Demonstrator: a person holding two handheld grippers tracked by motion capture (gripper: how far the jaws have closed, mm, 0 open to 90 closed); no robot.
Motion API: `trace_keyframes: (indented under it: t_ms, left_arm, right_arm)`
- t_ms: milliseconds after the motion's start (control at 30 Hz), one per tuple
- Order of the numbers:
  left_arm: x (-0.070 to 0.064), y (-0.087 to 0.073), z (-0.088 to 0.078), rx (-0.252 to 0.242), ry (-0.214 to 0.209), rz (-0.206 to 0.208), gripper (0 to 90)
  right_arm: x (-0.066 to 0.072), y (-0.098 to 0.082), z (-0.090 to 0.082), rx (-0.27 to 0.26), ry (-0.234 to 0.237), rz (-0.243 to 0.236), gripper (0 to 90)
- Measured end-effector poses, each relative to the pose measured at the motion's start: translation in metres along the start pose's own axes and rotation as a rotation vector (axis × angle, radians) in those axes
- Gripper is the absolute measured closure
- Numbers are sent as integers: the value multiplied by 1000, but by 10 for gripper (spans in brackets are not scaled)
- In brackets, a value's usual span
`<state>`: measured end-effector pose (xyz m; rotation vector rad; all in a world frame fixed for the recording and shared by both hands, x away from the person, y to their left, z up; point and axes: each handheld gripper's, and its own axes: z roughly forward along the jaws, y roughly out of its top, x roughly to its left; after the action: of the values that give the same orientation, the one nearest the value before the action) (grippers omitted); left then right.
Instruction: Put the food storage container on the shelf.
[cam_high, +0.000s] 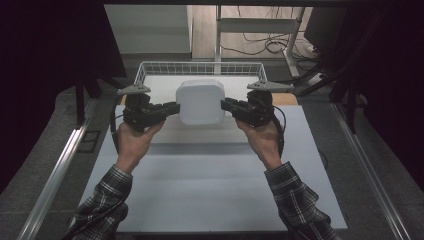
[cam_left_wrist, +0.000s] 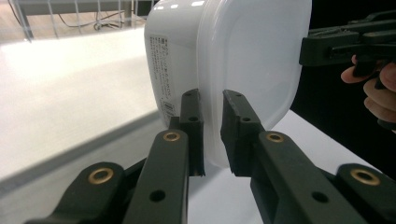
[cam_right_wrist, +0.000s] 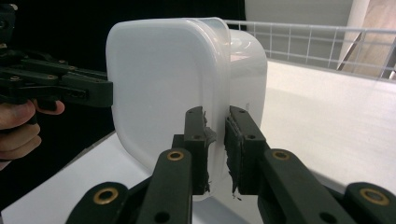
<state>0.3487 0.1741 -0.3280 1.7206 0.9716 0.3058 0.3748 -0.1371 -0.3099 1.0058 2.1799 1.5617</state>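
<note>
the right tool (cam_right_wrist: 215, 135) rises from the bottom edge, its two black jaws nearly together and pinching the rim of a white plastic container (cam_right_wrist: 159, 88). the container stands on edge, its broad flat face turned to the left and its rounded body bulging to the right, lifted off the white bench (cam_right_wrist: 336, 121). at the far left the left tool (cam_right_wrist: 109, 93) grips the opposite rim, with the fingers (cam_right_wrist: 18, 126) of a hand curled beneath it. a white wire basket (cam_right_wrist: 317, 44) runs along the far edge of the bench. the background behind the container is dark.
</note>
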Motion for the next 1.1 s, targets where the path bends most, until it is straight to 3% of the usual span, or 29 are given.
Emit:
trace_keyframes:
  t_ms: [300, 600, 967, 1100]
  left_arm:
    - [12, 21, 8, 10, 19, -17, 792]
    - [21, 26, 17, 7, 16, -21, 775]
    - [29, 29, 24, -23, -24, -76, 673]
    - [30, 31, 27, -19, -18, -74, 615]
  right_arm:
    - [-11, 20, 15, 11, -17, 28, 780]
    - [-20, 26, 24, 29, -25, 49, 771]
    - [-27, 28, 35, 37, -32, 77, 735]
    - [-27, 30, 37, 38, -27, 71, 706]
